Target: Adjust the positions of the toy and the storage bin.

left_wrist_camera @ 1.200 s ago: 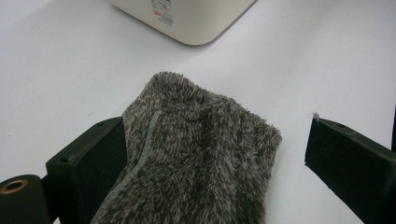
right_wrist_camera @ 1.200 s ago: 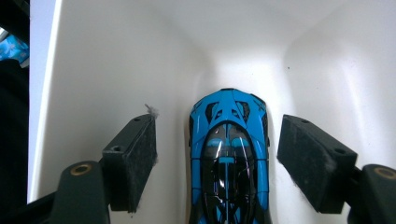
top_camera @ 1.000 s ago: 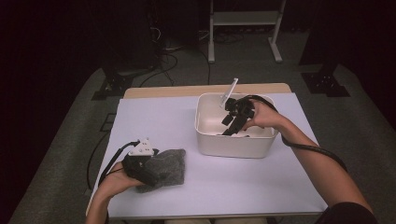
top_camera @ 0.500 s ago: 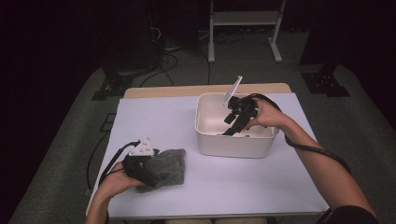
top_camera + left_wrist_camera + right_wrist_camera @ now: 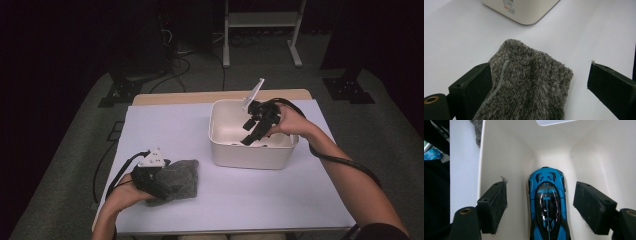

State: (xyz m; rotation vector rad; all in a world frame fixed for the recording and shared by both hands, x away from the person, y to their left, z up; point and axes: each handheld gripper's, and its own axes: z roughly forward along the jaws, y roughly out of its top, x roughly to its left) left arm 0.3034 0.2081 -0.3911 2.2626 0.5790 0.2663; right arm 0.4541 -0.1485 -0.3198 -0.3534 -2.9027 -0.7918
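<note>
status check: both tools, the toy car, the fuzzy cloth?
Right tool open, over blue toy car in white bin. Left tool open, astride grey fuzzy cloth. Nothing blocking.

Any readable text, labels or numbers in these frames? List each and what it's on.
Sticker on the outer wall of the white bin, left gripper view: red and dark print, too small and blurred to read.
Blue toy car inside the bin: thin line markings, no legible text.
Nothing else carries lettering.

fuzzy grey cloth [image 5: 529, 85], glossy (blue) toy car [image 5: 547, 205]
</note>
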